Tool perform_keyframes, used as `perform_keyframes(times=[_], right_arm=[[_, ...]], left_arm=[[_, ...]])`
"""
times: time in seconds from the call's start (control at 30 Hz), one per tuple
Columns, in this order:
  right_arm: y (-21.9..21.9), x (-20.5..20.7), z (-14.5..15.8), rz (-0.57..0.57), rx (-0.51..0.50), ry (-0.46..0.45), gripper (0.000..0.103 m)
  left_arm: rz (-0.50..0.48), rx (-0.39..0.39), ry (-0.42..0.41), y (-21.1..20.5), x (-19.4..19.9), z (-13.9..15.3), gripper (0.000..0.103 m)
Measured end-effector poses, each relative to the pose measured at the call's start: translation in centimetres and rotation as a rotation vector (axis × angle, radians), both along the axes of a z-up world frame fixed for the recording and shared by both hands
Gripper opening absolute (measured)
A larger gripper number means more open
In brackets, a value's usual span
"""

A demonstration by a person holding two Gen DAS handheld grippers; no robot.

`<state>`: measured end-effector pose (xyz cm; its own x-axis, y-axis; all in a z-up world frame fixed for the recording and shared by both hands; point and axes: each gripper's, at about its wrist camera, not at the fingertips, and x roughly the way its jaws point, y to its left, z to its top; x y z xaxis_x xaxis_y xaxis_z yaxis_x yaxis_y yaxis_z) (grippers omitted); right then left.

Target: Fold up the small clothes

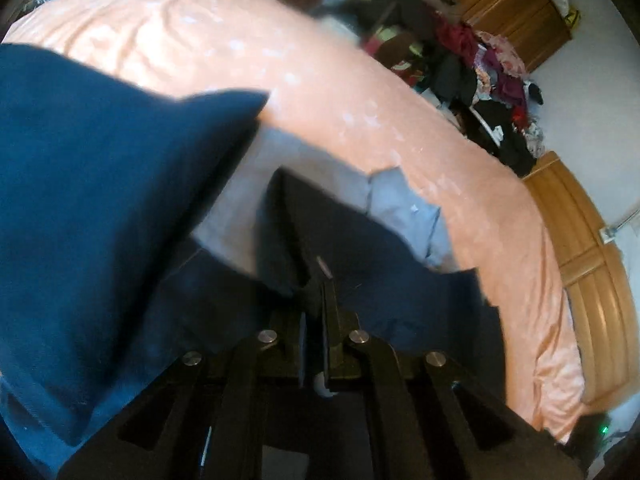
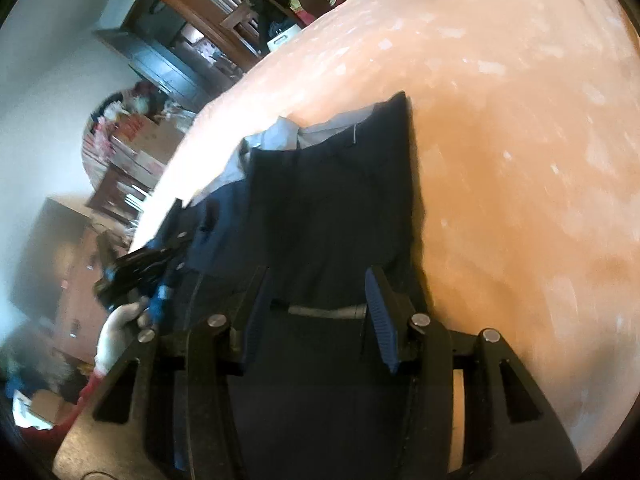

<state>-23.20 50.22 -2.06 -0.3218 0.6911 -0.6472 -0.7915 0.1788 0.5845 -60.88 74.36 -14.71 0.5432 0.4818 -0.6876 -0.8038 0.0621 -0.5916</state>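
- My left gripper (image 1: 314,280) has its jaws pressed together on a pinch of dark cloth. The fabric bunches right at the tips, so I judge this to be a firm hold on the garment's edge.
- The garment (image 2: 332,204) is navy with a pale grey lining (image 1: 280,172). It lies on the bed (image 2: 500,140), spread out ahead of my right jaws and running back beneath them.
- A big blue flap (image 1: 88,200) hangs up and to the left of my left jaws, close to that lens and blurred. It looks like the part I have lifted to carry across. I cannot tell whether it belongs to the same garment.
- My right gripper (image 2: 318,304) has its jaws wide apart, one on each side of a grey band (image 2: 326,311) of the garment. Nothing sits between the blue pads (image 2: 382,320). I take this as a hold-down or a reach for the next corner, not a grasp.
- From the right wrist view, my other gripper shows off to the left of the jaws at the garment's far edge, with my gloved hand (image 2: 118,330) on its handle. Working opposite edges keeps the cloth taut for a clean crease.
- My judgement is that the fold is partway done, since the lining is exposed ahead of both jaws.
- A clothes heap (image 1: 492,92) lies beyond the bed, well apart from my jaws.
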Motion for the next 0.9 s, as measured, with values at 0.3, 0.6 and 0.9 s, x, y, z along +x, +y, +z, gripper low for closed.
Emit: perform_keyframes(times=[0.3, 0.6, 0.9], right_arm=[[6.2, -4.9, 0.1, 0.114, -0.011, -0.084, 0.047], [7.6, -7.8, -0.4, 0.146, -0.009, -0.057, 0.047], [6.6, -8.1, 0.8, 0.138, 0.003, -0.113, 0.047]], left_arm=[[0.092, -0.002, -0.008, -0.1, -1.8, 0.1, 0.015], [-0.027, -0.027, -0.074, -0.9, -1.0, -0.7, 0.046], [0.031, 0.064, -0.093, -0.6, -1.8, 1.4, 0.007]])
